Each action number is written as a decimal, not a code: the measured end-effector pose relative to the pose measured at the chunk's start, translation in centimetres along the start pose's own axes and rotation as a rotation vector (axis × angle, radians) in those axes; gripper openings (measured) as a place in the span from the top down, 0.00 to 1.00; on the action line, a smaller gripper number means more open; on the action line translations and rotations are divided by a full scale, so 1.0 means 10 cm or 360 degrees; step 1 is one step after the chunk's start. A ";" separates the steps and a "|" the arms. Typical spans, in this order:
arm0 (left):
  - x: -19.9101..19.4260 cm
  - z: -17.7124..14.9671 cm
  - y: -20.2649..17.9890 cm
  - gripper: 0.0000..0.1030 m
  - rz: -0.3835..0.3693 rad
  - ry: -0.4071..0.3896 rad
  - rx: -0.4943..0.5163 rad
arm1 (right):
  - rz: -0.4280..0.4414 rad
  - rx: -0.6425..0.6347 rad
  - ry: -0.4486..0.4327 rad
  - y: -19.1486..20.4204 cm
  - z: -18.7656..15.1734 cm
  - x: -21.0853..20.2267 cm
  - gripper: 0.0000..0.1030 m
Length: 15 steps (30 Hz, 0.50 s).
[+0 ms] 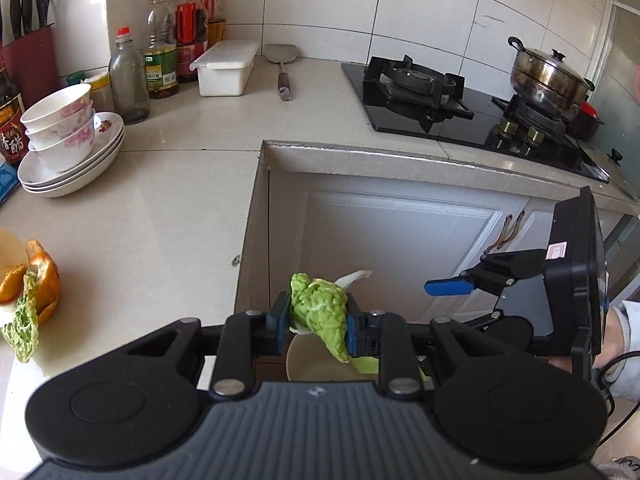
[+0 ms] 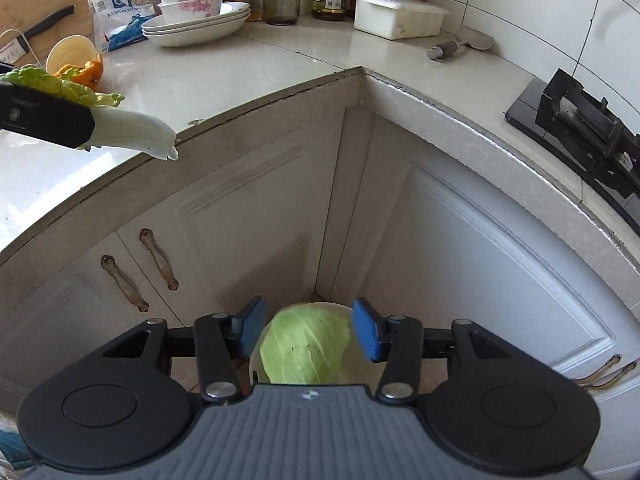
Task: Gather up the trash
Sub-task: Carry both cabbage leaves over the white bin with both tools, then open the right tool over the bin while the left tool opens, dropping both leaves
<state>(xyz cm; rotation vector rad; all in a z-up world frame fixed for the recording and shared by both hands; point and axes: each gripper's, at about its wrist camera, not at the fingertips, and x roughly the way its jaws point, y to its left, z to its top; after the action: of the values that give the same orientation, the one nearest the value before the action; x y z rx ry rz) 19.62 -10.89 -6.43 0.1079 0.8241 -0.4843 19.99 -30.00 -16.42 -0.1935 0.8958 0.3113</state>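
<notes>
While both my wrists tip steeply down past the edge of the tabletop (image 1: pixel 168 184), my left hand-held gripper (image 1: pixel 318 322) sits just out from the corner, and my right hand-held gripper (image 2: pixel 306 330) hangs lower, in front of the white cabinet doors (image 2: pixel 460 248). My right hand (image 1: pixel 618 340), in a pale sleeve, shows at the frame edge of the left view, behind that tool's black body.

Little writing can be read: a dark bottle (image 1: pixel 10 120) at the far left carries a red label with large Chinese characters, and the oil bottle (image 1: pixel 161 46) has a green and yellow label whose print is too small to make out.

My left jaws stand narrow, pinched on a crinkled green cabbage leaf (image 1: pixel 320 312) whose white stalk sticks out beyond the pads. My right jaws stand fairly wide, with nothing pressed between the blue pads (image 2: pixel 366 334). Below them a smooth cabbage leaf (image 2: pixel 306 348) lies in what looks like a pale round bin (image 2: pixel 256 364), though only part of its rim shows. More scraps wait on the tabletop: orange peel (image 1: pixel 44 284) and another cabbage leaf (image 1: pixel 24 328) beside it.
</notes>
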 end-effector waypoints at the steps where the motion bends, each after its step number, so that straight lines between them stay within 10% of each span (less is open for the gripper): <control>1: 0.03 0.01 -0.02 0.76 -0.0005 0.0005 0.0009 | 0.0003 0.0004 -0.0019 -0.02 0.01 0.00 0.25; 5: 0.16 0.05 -0.08 0.76 -0.0021 0.0027 0.0037 | -0.0006 0.0030 -0.0071 -0.09 0.02 -0.05 0.06; 15: 0.67 0.11 -0.29 0.76 -0.0090 0.0103 0.0081 | -0.0050 0.0123 -0.0056 -0.25 -0.07 -0.11 0.00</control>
<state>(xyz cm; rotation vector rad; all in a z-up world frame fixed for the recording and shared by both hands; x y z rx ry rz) 22.88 -16.27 -10.28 0.1481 0.8802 -0.5574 19.67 -32.80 -15.86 -0.1302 0.8674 0.2496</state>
